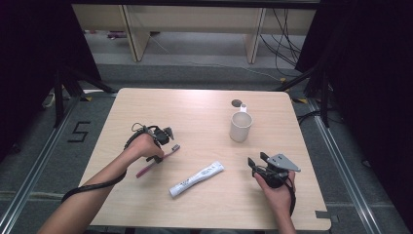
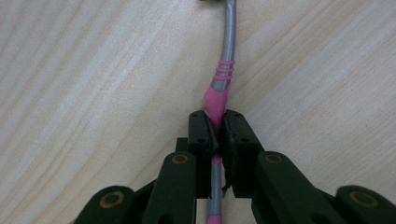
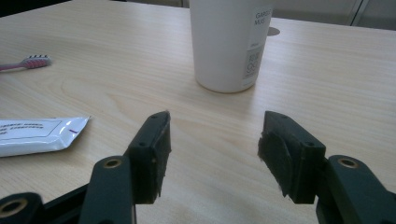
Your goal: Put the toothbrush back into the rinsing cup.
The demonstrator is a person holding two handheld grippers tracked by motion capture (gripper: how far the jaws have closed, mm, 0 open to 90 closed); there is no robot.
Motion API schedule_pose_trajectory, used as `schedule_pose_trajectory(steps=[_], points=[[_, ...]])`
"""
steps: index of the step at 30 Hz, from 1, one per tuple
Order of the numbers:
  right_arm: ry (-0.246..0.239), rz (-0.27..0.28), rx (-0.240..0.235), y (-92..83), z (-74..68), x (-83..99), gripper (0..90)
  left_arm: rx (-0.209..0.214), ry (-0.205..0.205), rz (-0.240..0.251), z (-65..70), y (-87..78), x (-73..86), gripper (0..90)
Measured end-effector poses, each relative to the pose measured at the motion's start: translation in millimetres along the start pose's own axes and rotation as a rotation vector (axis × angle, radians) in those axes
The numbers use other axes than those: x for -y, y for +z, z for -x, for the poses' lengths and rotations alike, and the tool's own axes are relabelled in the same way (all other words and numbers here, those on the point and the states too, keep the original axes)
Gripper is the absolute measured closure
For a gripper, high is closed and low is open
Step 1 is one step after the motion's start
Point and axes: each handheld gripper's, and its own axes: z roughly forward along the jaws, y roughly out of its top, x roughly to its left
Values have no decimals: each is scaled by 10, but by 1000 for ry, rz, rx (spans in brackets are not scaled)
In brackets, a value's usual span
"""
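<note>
- High view: pale wood desk (image 1: 204,105), left claw (image 1: 163,141) low over a pink toothbrush (image 1: 158,162) near the left edge; brush lying slantwise, bristle head up-right, handle end down-left.
- Same view: white toothpaste tube (image 1: 197,179) flat and diagonal between the two hands, apart from the brush; white mug (image 1: 240,126) upright toward the far right, with a small dark round mark on the desk just behind it.
- Same view: right claw (image 1: 255,165) held just above the desk at near right, grey three-cornered plate on top, nothing between the jaws.
- Left gripper view: grip seen close, not readable from above. Claw (image 2: 215,133) clamped narrow on the toothbrush (image 2: 223,56) handle, pads pressing the pink section from both sides; grey shaft with pink rings running on ahead, more handle showing below the pads. Brush lying on the wood grain.
- Right gripper view: right claw (image 3: 212,140) spread wide, empty, bare desk between the pads.
- Same view: mug (image 3: 229,42) straight ahead, well beyond the fingertips, label with small print on its side, too small to read in full; tube end (image 3: 42,135) at left, near the left jaw but not touching; brush head (image 3: 35,61) with pink-and-white bristles far left.
</note>
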Motion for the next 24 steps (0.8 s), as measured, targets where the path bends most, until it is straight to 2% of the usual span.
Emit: schedule_pose_trajectory(steps=[1,3,4,6,9,10,11,12,15,16,17,19,22,23,24], points=[[1,1,0,1,-1,0,433,7,-20,26,13,1,12,820],[-4,3,3,1,0,0,432,13,-12,51,0,-20,29,821],[-3,3,2,1,-1,1,432,21,-27,60,3,-43,41,821],[-4,4,3,1,1,1,432,21,-8,96,-20,-81,73,821],[-5,3,4,2,-1,0,432,24,-24,142,-45,-133,130,821],[31,0,0,6,-30,6,433,24,-33,155,-56,-148,148,820],[0,-7,5,-1,-11,-1,433,23,-48,174,-64,-159,165,821],[-7,-13,3,-6,-7,-3,432,18,-59,191,-75,-172,183,821],[-8,-12,3,-5,-9,-3,432,-3,-87,257,-109,-216,230,821],[-9,-11,3,-4,-8,-3,432,-9,-117,300,-109,-228,247,821],[-8,-11,4,-4,-9,-3,432,-16,-117,317,-121,-240,257,821],[11,-21,-7,-4,-21,-3,433,-32,-147,376,-143,-269,292,821],[-9,-10,4,-4,-8,-3,432,-44,-183,437,-173,-290,338,821],[5,-15,-4,-2,-17,-3,433,-50,-201,470,-182,-284,355,821],[-3,-14,1,-5,-12,-3,433,-54,-214,486,-194,-287,375,821]])
